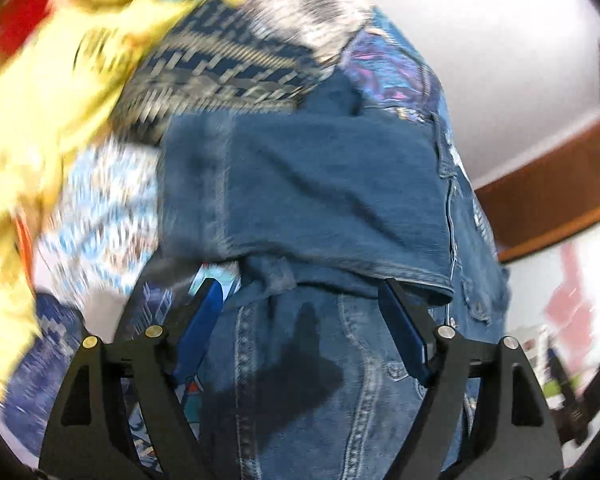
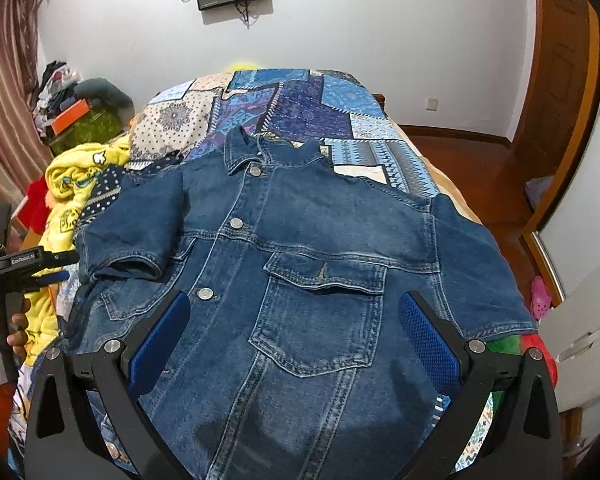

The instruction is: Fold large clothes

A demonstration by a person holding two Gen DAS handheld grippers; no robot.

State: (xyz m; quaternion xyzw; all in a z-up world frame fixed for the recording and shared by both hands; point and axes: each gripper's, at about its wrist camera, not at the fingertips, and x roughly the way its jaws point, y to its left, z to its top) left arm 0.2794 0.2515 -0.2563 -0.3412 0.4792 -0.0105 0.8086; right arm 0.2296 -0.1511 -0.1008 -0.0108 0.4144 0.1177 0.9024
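A blue denim jacket [image 2: 300, 248] lies front up on the bed, collar at the far end, its left short sleeve [image 2: 132, 224] folded in over the chest. My right gripper [image 2: 294, 308] is open and empty, low over the chest pocket [image 2: 320, 312]. My left gripper [image 1: 300, 288] is open, jaws wide apart, close over the folded sleeve [image 1: 320, 188]; the view is blurred. It also shows in the right wrist view [image 2: 56, 268] at the left edge, beside the sleeve cuff.
A patchwork bedspread [image 2: 300, 108] covers the bed. A yellow blanket [image 2: 76, 184] is bunched at the left side. A clothes pile [image 2: 72, 108] stands by the curtain. A wooden door [image 2: 560, 80] and floor are on the right.
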